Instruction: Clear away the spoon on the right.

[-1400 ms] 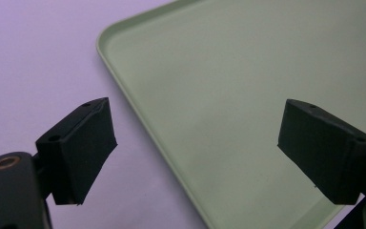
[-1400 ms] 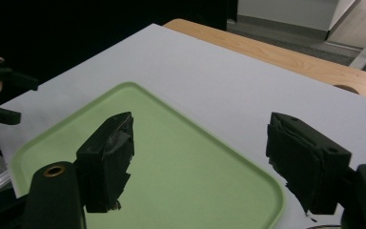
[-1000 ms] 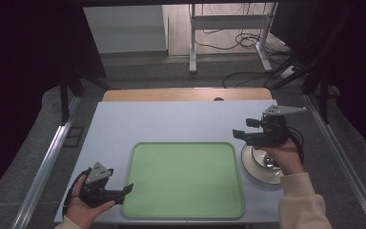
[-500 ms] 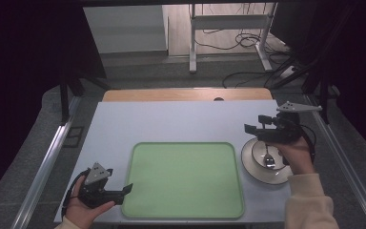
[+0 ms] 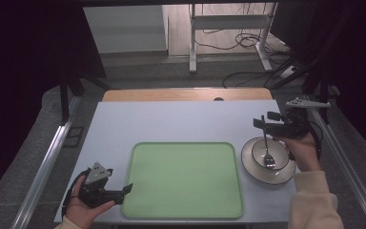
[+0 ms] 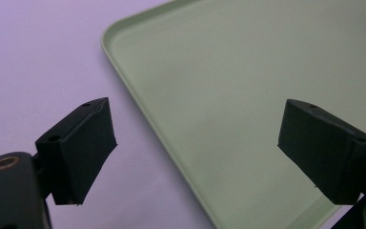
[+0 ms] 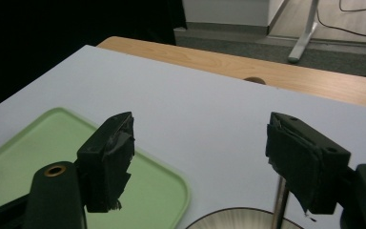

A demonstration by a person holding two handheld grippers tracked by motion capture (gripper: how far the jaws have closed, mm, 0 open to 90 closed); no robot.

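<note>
My right gripper (image 5: 267, 125) hangs over the far rim of the bowl (image 5: 269, 153), at the right side of the table (image 5: 171, 121). Its jaws stand wide apart and hold nothing. In the right gripper view, my right gripper (image 7: 200, 162) looks out across the bare table toward the wooden strip (image 7: 267, 76) at the far edge, with the tray (image 7: 38, 162) corner low on the left, the bowl rim (image 7: 238, 220) at the bottom and a thin metal handle (image 7: 280, 200) rising just inside the right jaw; I cannot tell whether the jaw touches it.

The bowl sits on a plate (image 5: 248, 164) just right of the tray (image 5: 183, 179), close to it but apart. A spoon (image 5: 267, 152) stands in the bowl, its head down in the near part and its handle leaning up toward my right gripper's jaws.

My left gripper (image 5: 119, 192) lies low at the near left corner of the table, beside the near left corner of the tray, jaws pointing right toward it. They are wide open too, with nothing between them. In the left gripper view, my left gripper (image 6: 198, 143) straddles the tray (image 6: 248, 95) edge: the left jaw is over the table (image 6: 38, 62), the right jaw over the green surface
</note>
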